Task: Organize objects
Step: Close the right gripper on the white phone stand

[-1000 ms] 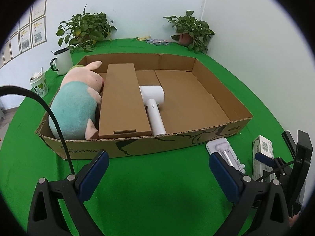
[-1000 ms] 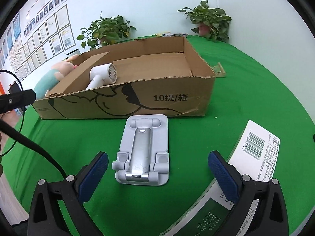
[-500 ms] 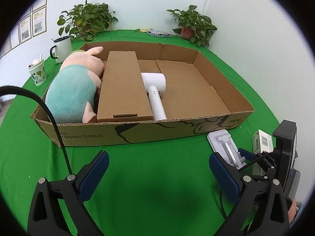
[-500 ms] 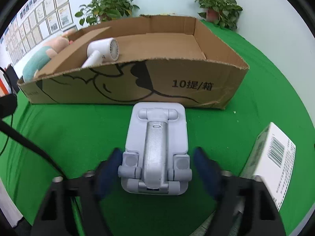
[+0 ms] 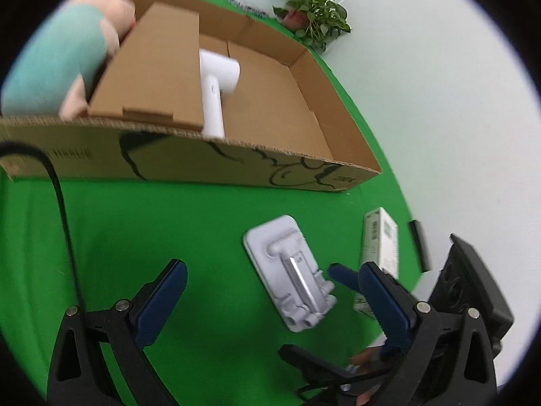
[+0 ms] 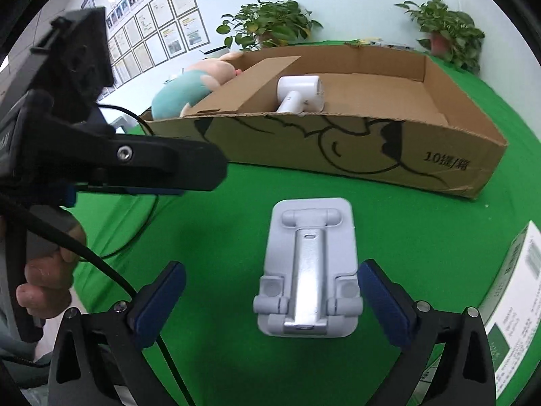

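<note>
A grey folded phone stand [image 6: 309,270] lies flat on the green cloth, in front of a shallow cardboard box [image 6: 338,155]. My right gripper [image 6: 270,291] straddles the stand's near end; its jaws are opening and the pads stand clear of its sides. In the left wrist view the stand [image 5: 290,280] lies ahead and to the right of my open, empty left gripper [image 5: 272,291]. One blue finger of the right gripper [image 5: 341,272] sits beside it there. The box holds a white hair dryer [image 5: 216,84], a plush pig [image 5: 57,54] and a long brown carton [image 5: 155,67].
A white printed carton [image 6: 514,287] lies on the cloth just right of the stand. The left gripper's black body [image 6: 118,155], held by a hand [image 6: 47,270], fills the left of the right wrist view. Potted plants [image 6: 270,27] stand at the far edge.
The right jaws narrowed around the stand half a second ago and have spread wide again. The left gripper tilted down and rolled, bringing the stand and right gripper into its view.
</note>
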`<act>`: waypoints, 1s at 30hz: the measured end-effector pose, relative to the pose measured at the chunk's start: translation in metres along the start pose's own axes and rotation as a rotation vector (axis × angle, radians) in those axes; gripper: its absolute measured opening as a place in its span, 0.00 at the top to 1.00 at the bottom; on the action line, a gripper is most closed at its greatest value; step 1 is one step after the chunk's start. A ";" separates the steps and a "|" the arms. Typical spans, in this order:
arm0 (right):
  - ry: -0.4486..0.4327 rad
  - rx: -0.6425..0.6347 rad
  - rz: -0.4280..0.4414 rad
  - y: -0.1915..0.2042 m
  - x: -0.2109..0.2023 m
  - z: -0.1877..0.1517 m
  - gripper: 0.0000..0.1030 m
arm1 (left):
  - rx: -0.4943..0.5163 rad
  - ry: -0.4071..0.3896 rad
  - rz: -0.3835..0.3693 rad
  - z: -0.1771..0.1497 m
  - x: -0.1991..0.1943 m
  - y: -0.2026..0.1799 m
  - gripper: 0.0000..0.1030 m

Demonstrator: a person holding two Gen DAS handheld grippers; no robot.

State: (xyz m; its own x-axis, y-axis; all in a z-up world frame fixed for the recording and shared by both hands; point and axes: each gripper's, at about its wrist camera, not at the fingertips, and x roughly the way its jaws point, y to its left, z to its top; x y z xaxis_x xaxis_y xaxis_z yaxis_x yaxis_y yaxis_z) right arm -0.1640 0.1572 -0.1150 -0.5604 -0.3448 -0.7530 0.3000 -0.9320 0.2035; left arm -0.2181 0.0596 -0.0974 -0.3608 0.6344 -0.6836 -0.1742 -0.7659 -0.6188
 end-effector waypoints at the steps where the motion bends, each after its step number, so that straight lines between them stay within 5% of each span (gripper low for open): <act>1: -0.001 0.003 -0.002 0.000 0.000 -0.001 0.01 | -0.017 0.005 -0.013 0.000 0.003 0.003 0.02; 13: 0.004 -0.035 -0.074 0.000 -0.001 -0.010 0.03 | 0.013 0.053 -0.055 -0.010 0.026 -0.013 0.13; 21: 0.004 -0.061 -0.094 0.004 -0.001 -0.011 0.22 | 0.014 0.064 -0.045 -0.012 0.036 -0.016 0.19; 30: 0.001 -0.073 -0.080 0.017 0.001 -0.010 0.36 | -0.005 0.108 -0.047 -0.012 0.048 -0.012 0.41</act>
State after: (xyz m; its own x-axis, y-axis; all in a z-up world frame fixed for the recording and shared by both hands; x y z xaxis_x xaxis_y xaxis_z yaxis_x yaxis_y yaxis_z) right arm -0.1516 0.1425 -0.1186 -0.5845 -0.2692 -0.7654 0.3095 -0.9460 0.0964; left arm -0.2222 0.1004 -0.1278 -0.2513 0.6777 -0.6911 -0.1845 -0.7345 -0.6531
